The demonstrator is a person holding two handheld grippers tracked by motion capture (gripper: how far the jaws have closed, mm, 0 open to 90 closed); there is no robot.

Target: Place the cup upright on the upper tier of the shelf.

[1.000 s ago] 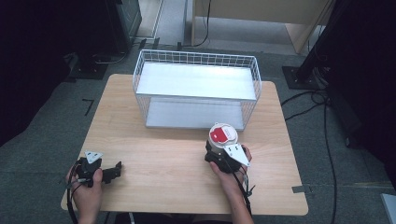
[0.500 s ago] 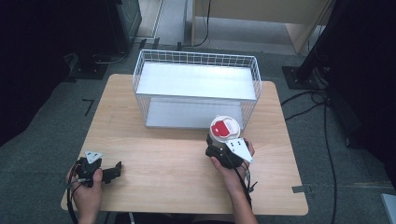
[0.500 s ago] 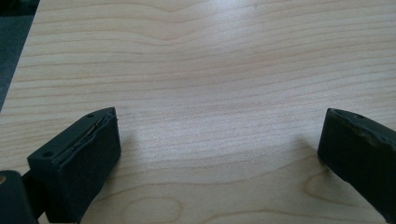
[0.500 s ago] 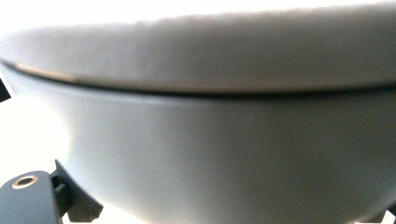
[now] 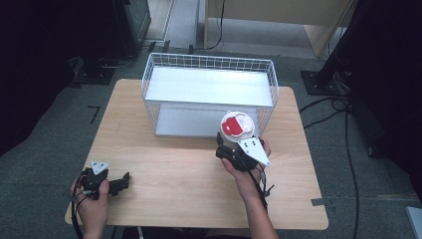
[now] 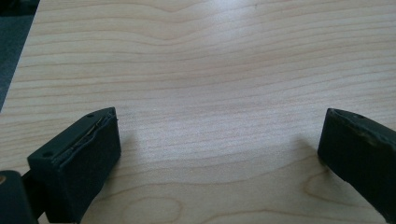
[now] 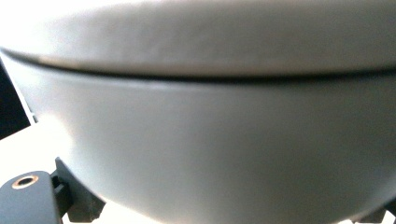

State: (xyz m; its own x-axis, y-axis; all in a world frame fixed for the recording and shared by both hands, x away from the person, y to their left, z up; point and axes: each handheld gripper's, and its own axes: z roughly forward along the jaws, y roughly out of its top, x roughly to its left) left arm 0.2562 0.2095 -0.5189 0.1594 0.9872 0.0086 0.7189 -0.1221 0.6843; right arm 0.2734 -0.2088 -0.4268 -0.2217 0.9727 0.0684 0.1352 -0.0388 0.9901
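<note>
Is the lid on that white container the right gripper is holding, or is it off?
On. The red-and-white lid sits flat atop the white container, held by the right gripper.

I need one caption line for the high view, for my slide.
Right gripper holds a white, red-lidded container before the wire basket.

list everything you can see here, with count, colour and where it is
round white lidded container with a red label on top: 1, white and red, held in the right tool just in front of the rack
white wire two-shelf rack: 1, white, far middle of the table
light wooden table: 1, pale wood, centre of the high view
loose cables: several, black, on the grey floor right of the table
left tool: 1, black, jaws open over bare wood at the table's near left corner
right tool: 1, black with a grey plate, closed on the container
hands: 2, one on each tool
</note>
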